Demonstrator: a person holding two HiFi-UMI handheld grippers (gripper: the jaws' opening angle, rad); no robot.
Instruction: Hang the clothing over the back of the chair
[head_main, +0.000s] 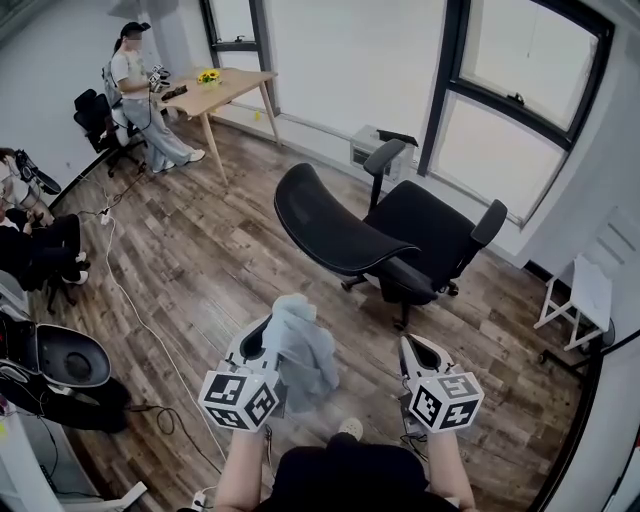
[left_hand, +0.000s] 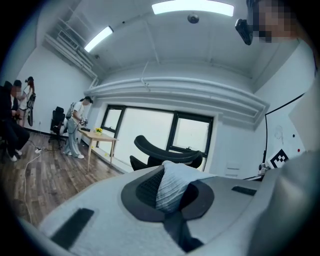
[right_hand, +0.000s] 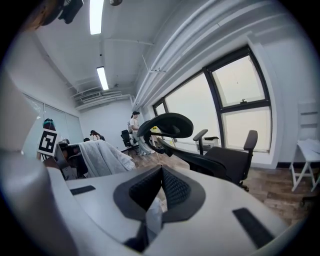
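A black mesh office chair (head_main: 340, 235) stands mid-room with its curved back tilted toward me. My left gripper (head_main: 268, 338) is shut on a pale grey-blue piece of clothing (head_main: 305, 350), which hangs bunched from its jaws, short of the chair. In the left gripper view the striped cloth (left_hand: 174, 184) fills the jaws of the left gripper (left_hand: 163, 169), with the chair (left_hand: 160, 150) beyond. My right gripper (head_main: 418, 350) is level beside it, jaws together at the tips; nothing visibly held. The right gripper view shows the right gripper (right_hand: 161, 170), the chair (right_hand: 167, 125) ahead and the clothing (right_hand: 102, 157) to its left.
A wooden table (head_main: 215, 90) with a person (head_main: 135, 85) standing beside it is at the far left. Seated people (head_main: 30, 245) and a white cable (head_main: 130, 310) lie along the left. A white folding stand (head_main: 585, 295) is at right; windows line the far wall.
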